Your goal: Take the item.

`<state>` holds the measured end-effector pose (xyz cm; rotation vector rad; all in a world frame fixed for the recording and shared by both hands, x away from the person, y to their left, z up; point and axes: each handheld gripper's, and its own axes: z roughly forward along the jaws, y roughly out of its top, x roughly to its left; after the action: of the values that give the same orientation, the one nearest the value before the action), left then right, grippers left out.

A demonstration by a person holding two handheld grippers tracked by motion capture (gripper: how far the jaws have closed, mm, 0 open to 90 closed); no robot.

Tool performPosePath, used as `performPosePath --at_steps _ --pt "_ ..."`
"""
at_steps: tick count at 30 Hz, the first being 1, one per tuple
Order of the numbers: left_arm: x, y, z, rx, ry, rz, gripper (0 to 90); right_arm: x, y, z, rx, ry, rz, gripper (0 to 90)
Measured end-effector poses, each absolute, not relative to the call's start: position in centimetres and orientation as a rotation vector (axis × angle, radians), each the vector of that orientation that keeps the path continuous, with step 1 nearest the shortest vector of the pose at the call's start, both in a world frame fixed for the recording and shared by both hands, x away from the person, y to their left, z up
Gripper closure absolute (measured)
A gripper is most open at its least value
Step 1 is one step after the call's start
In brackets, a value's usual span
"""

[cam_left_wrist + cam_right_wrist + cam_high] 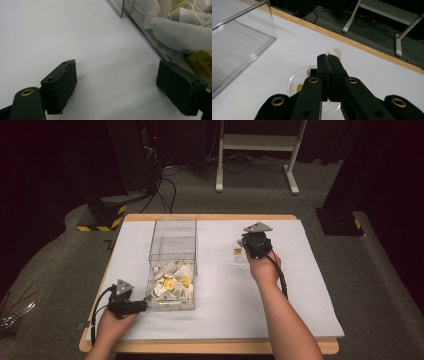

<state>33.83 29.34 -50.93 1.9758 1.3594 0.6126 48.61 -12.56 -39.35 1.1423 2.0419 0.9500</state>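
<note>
A clear plastic box point(172, 265) stands on the white mat, with several tea bags point(172, 285) heaped in its near end. My left gripper point(142, 306) rests low at the box's near left corner. In the left gripper view it point(117, 90) is open over bare mat, and its right-hand jaw is close to the box wall point(150, 37). My right gripper point(328, 58) is shut, and a white tea bag point(334, 52) sticks out at its tips. Under the jaws lies a small clear dish point(295, 80) with a yellow tag point(300, 87) in it. From above, the right gripper point(256, 240) hovers by the dish point(239, 260).
The far half of the box point(239, 45) holds nothing. The wooden table edge point(352, 41) runs close beyond the dish. White mat point(310, 285) stretches right of my right forearm. Metal tools point(12, 312) lie on the floor at the left.
</note>
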Motion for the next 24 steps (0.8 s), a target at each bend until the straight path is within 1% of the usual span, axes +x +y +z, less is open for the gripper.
performPosePath --at_steps 6,15,16,17,18,21,24 --pt "33.83 29.34 -50.92 1.977 1.360 0.613 16.8 48.47 -12.95 -40.28 1.170 2.068 0.934 88.7" --pt "33.83 29.34 -50.93 1.975 1.359 0.613 16.8 48.54 -13.00 -40.25 1.168 2.080 0.929 88.5" --pt "33.83 29.34 -50.93 1.976 1.359 0.613 16.8 48.57 -13.01 -40.28 1.168 2.082 0.928 86.7" --pt "33.83 29.34 -50.93 1.976 1.359 0.613 16.8 48.57 -13.01 -40.28 1.168 2.082 0.928 86.7" --pt "33.83 29.33 -50.94 1.974 1.361 0.611 16.8 48.58 -12.99 -40.27 1.176 2.082 0.937 79.5" --pt "33.83 29.34 -50.93 1.975 1.359 0.613 16.8 48.58 -13.00 -40.22 1.188 2.082 0.951 79.4" --pt "33.84 29.35 -50.92 1.977 1.359 0.613 16.8 48.57 -12.90 -40.09 1.182 2.082 0.956 77.1"
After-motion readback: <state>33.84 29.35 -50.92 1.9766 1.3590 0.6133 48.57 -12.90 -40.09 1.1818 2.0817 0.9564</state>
